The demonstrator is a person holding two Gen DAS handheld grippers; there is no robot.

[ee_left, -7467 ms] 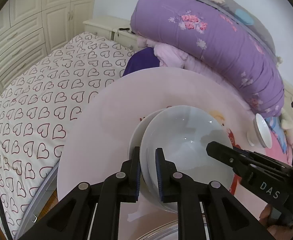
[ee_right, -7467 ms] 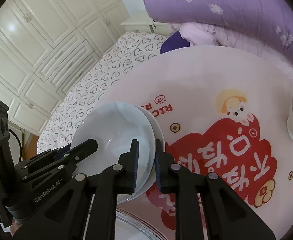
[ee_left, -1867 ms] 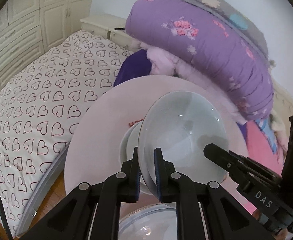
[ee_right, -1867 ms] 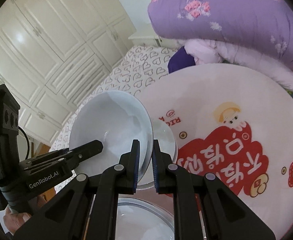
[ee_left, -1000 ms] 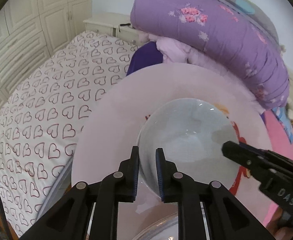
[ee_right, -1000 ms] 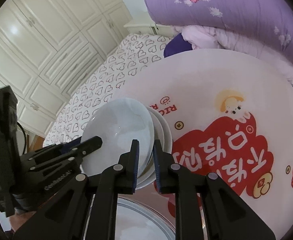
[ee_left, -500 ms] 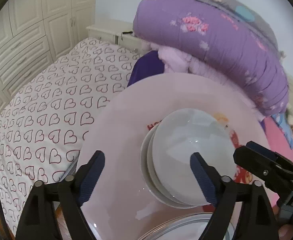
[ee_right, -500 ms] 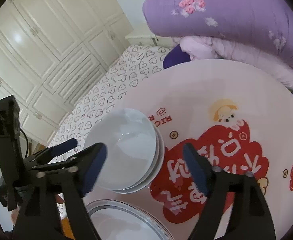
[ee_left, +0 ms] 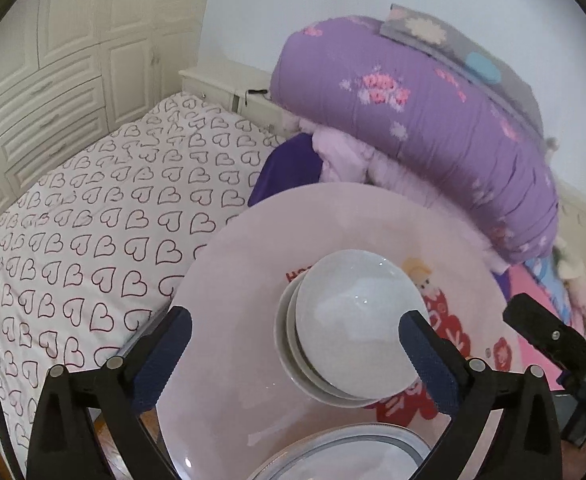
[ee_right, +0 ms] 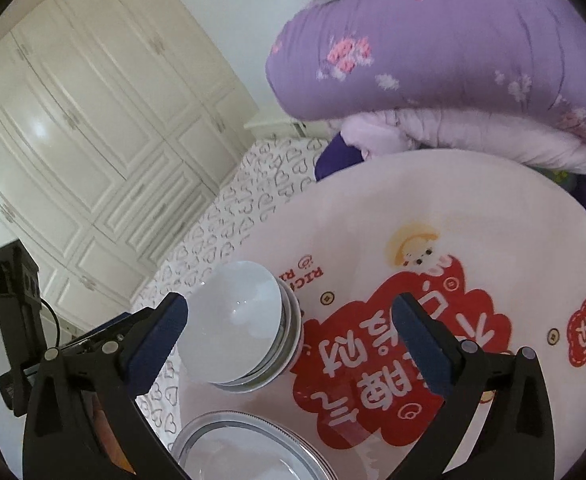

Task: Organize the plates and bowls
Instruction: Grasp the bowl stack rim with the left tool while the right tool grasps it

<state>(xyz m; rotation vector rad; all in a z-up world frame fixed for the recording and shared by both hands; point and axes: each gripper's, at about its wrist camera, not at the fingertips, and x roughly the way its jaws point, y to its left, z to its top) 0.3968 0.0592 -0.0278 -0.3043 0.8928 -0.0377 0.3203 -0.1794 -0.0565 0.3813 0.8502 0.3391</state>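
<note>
A stack of white bowls (ee_left: 353, 324) stands on the round pink table (ee_left: 253, 264), near its left edge; it also shows in the right wrist view (ee_right: 241, 324). The top bowl sits a little off-centre on the ones below. A stack of grey-rimmed plates (ee_left: 345, 456) lies at the near edge, also seen in the right wrist view (ee_right: 249, 444). My left gripper (ee_left: 293, 340) is open and empty, raised above and behind the bowls. My right gripper (ee_right: 289, 328) is open and empty, also raised over them.
A bed with a heart-print sheet (ee_left: 93, 208) lies left of the table. A rolled purple quilt (ee_left: 421, 120) is piled behind it. The table top carries a red cartoon print (ee_right: 413, 340). White wardrobes (ee_right: 73, 120) stand at the far left.
Both grippers held a bowl together, set it down on the bowl stack, opened wide and pulled up and back. The bowl now rests on the stack.
</note>
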